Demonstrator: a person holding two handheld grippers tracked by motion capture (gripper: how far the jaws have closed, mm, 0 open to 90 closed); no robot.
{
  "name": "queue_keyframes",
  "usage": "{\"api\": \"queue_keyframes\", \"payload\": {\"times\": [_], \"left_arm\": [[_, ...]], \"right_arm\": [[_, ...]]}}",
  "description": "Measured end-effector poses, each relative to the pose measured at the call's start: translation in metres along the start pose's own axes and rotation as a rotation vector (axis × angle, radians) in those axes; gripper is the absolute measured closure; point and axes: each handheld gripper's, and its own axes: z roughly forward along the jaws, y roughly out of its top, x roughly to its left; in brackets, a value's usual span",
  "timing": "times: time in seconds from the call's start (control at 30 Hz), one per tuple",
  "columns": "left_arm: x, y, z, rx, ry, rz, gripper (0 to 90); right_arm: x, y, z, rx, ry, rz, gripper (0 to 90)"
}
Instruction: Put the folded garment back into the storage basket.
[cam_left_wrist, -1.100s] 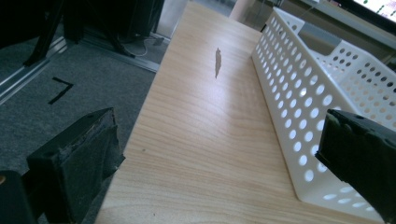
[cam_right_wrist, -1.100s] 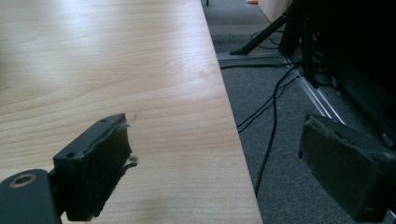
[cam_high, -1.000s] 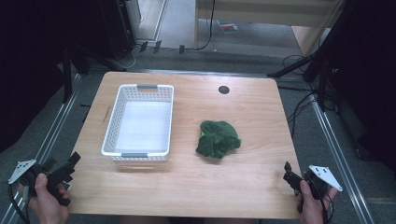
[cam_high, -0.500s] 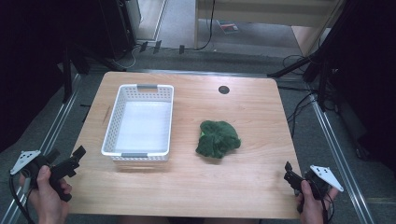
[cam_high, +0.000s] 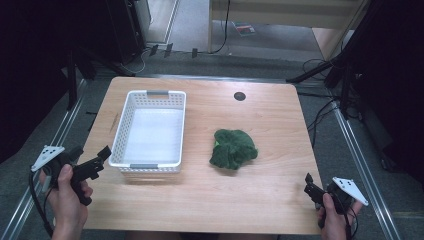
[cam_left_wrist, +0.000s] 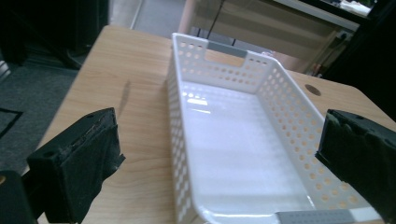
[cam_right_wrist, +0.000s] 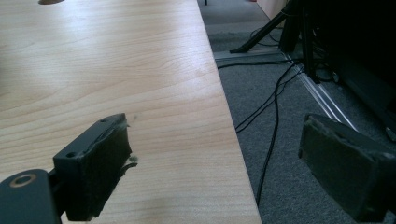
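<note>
My right gripper (cam_high: 309, 188) sits at the near right corner of the light wooden table (cam_high: 260, 120), and from above I can barely make out its jaws; its own view shows them spread wide, one over the wood, one over the grey floor (cam_right_wrist: 289, 140) and black cables (cam_right_wrist: 273, 126). My left gripper (cam_high: 100, 159) hovers at the near left edge, jaws wide apart and holding nothing, aimed at the white perforated plastic basket (cam_high: 122, 132). In the left gripper view the basket's near end is cut off by the frame. The room around the table is dark. I count 1 basket, 1 crumpled dark green cloth (cam_high: 232, 149) lying just right of it, apart from both grippers, and 1 round dark hole (cam_high: 239, 96) in the tabletop.
</note>
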Motion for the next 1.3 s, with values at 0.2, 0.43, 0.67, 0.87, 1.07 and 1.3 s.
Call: {"api": "queue_keyframes", "payload": {"times": [0.2,0.43,0.67,0.87,1.07,1.3], "left_arm": [[-0.021,0.006,0.012,0.007,-0.033,0.021,0.0],[-0.043,0.006,0.027,0.03,-0.068,0.044,0.0],[-0.067,0.005,0.041,0.05,-0.112,0.061,0.0],[-0.091,0.003,0.054,0.062,-0.152,0.084,0.0],[-0.113,0.002,0.065,0.072,-0.191,0.101,0.0],[-0.136,0.001,0.076,0.087,-0.229,0.12,0.0]], "right_arm": [[0.0,0.0,0.0,0.004,0.0,0.006,8.9],[-0.001,0.0,0.0,0.005,0.004,0.008,8.9],[-0.001,0.0,0.0,0.005,0.004,0.008,8.9],[-0.001,0.0,0.0,0.008,0.005,0.011,8.9],[-0.001,0.0,0.001,0.011,0.007,0.013,9.0],[-0.001,0.001,0.001,0.014,0.01,0.015,8.7]]}}
